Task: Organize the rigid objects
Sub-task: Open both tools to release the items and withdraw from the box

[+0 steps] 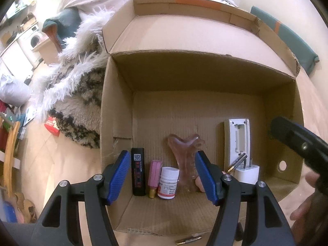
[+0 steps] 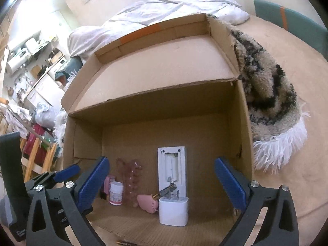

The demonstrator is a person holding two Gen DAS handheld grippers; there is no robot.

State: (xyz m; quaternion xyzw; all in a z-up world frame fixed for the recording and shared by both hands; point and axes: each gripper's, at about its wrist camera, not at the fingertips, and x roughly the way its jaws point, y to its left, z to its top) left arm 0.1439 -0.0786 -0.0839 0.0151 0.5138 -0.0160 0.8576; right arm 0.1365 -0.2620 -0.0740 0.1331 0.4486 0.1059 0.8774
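Shaggy rug [image 2: 272,102] flanks the cardboard box [image 2: 244,123]; bedding [image 2: 164,12] lies behind.

The bottle's [image 1: 167,183] label print is too small to read. At six o'clock, a battery [image 2: 123,242] is cut by the picture's edge.

We see warm, fairly bright indoor light; the box [image 1: 205,78] casts shade over its back wall. Fisheye bending curves the edges, corners go black, and detail is slightly soft.

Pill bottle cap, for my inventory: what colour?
White; the pill bottle cap shows best in the left wrist view.
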